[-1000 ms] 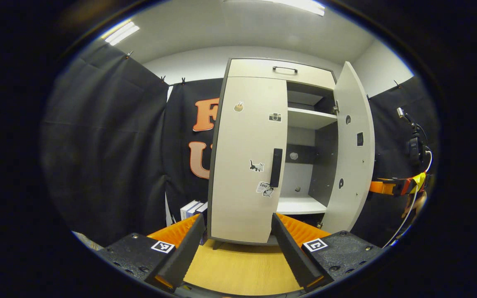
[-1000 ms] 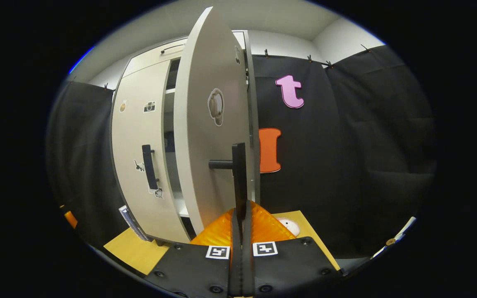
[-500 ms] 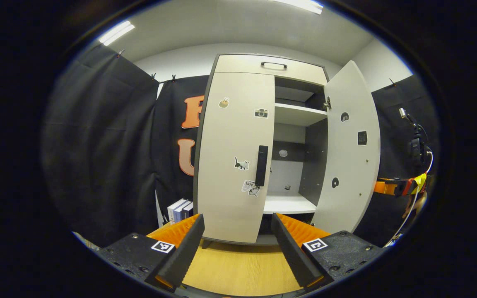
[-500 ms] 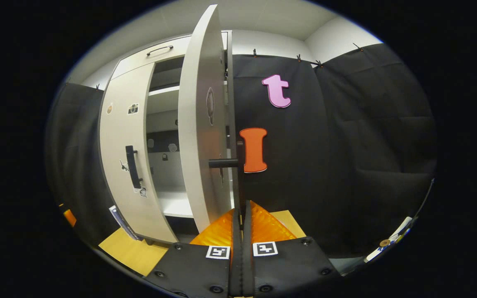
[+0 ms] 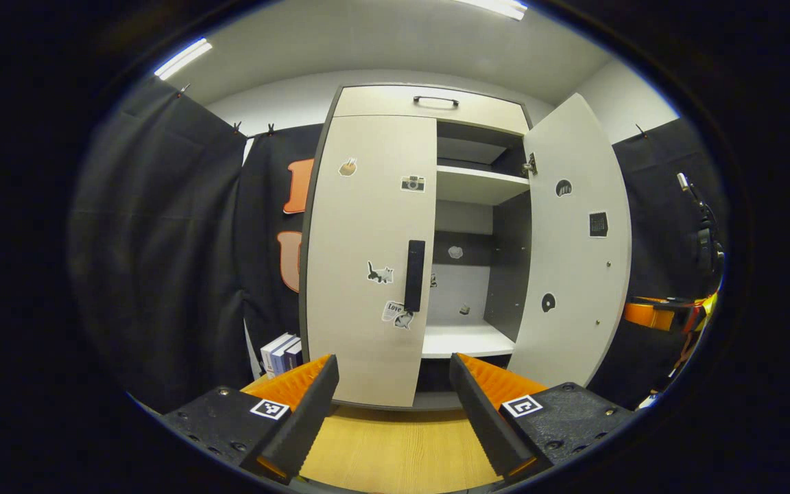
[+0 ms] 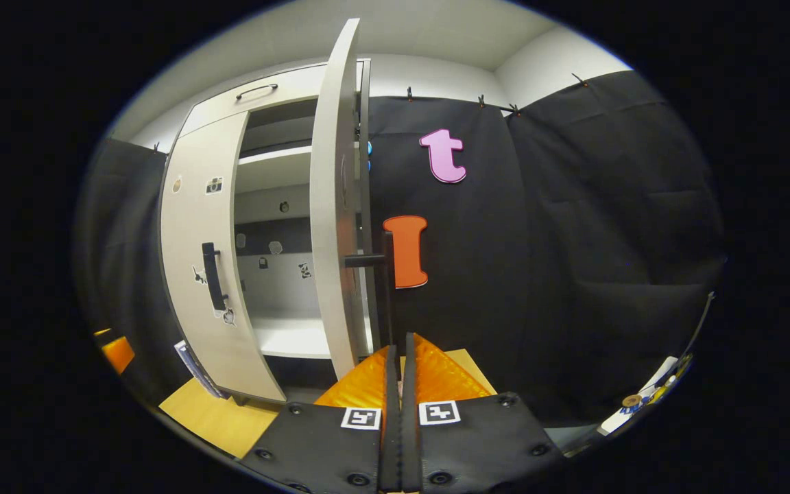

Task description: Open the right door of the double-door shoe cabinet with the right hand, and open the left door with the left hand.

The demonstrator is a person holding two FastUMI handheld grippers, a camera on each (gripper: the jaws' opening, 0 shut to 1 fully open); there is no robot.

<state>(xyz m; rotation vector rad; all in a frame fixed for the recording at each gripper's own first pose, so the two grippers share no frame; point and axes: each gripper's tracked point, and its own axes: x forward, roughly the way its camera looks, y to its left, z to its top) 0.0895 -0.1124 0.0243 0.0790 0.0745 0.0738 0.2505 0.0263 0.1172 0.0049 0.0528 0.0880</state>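
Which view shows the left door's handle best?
Left gripper view: the left door handle faces the camera nearly head-on, dead ahead between that gripper's open fingers. The right gripper view shows it smaller, off to the side and at a slant, on the closed left door.

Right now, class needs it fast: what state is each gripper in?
Left gripper: open, holding nothing, facing the closed left door.
Right gripper: closed on the handle of the opened right door.
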